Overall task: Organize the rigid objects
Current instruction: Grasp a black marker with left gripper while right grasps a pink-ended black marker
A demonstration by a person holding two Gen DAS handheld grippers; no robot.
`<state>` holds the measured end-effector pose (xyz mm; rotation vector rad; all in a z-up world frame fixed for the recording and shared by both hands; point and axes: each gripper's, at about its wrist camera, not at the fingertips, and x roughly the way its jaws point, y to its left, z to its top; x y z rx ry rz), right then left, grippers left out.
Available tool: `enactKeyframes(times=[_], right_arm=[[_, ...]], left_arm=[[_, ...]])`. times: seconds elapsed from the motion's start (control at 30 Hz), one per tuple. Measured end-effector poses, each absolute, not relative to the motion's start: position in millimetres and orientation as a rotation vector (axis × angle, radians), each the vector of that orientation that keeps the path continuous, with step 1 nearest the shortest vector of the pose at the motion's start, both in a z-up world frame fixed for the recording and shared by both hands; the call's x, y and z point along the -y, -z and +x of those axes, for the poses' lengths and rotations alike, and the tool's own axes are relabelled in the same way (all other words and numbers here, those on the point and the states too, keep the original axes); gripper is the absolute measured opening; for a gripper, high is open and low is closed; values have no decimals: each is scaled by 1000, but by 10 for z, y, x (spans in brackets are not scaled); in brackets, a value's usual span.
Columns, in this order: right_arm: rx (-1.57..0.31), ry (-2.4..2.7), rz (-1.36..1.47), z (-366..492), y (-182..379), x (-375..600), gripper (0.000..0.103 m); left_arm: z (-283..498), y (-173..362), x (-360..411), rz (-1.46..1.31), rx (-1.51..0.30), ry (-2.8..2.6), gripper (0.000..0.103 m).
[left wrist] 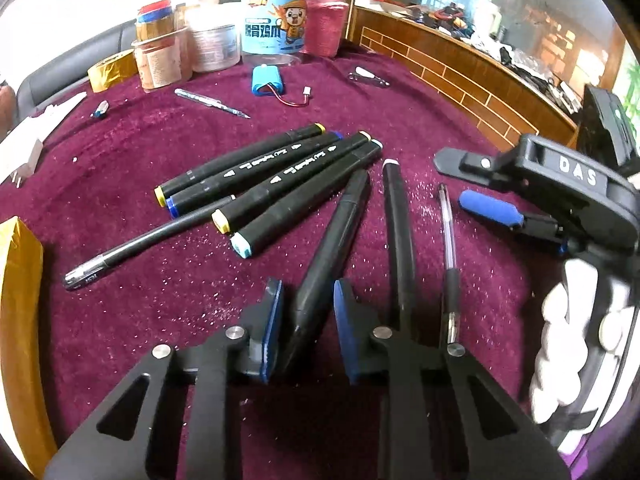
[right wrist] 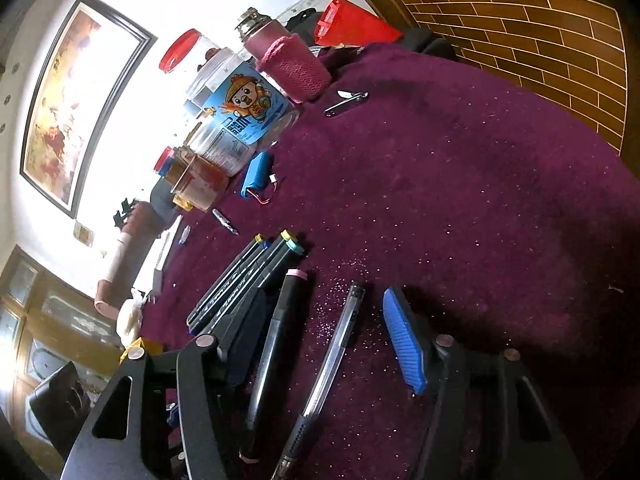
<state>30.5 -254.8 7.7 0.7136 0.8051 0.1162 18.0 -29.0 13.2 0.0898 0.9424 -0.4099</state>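
Sorting half done: four markers (left wrist: 264,184) grouped mid-counter; left gripper (left wrist: 308,308) jaws straddling fifth marker (left wrist: 332,240), not clamped; right gripper (right wrist: 320,340) jaws apart over clear pen (right wrist: 328,364).

Both tongs are matte black plastic with triangular cut-outs, round silver screws at the joints and blue ribbed pads on the fingers. The right tongs (left wrist: 508,188) carry white "DAS" lettering; a white-gloved hand (left wrist: 576,332) shows just below that lettering.
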Motion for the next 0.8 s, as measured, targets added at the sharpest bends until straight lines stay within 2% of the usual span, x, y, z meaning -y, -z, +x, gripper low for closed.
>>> enactKeyframes(times=[0.13,0.37,0.43,0.47,0.53,0.6,0.63,0.67,0.7,0.8], right_arm=[[-806,-116,702,296,-81,2527,58],[-804,-121,700,301,-75,2528,61],[-804,-121,689,305,-82,2513,63],[-803,-121,681,304,-82,2506,63],[-801,-122,671,304,-88,2496,64],[-800,-123,659,313,-93,2477,65],[-800,-123,650,317,-95,2466,65],[-800,-121,639,318,-96,2454,65],[-800,-120,630,325,-100,2446,65],[-798,-114,609,329,-105,2424,65]], left_arm=[[79,-136,277,113,-946,417,17],[-216,-145,125,36,-1024,467,17],[-179,-154,156,35,-1016,450,21],[-129,-142,183,43,-1015,430,27],[-53,-119,280,71,-981,409,32],[-42,-81,398,134,-916,397,34],[-61,-61,448,171,-883,396,32],[-77,-52,479,195,-866,399,17],[-68,-59,471,189,-875,408,13],[-44,-92,316,104,-927,459,12]])
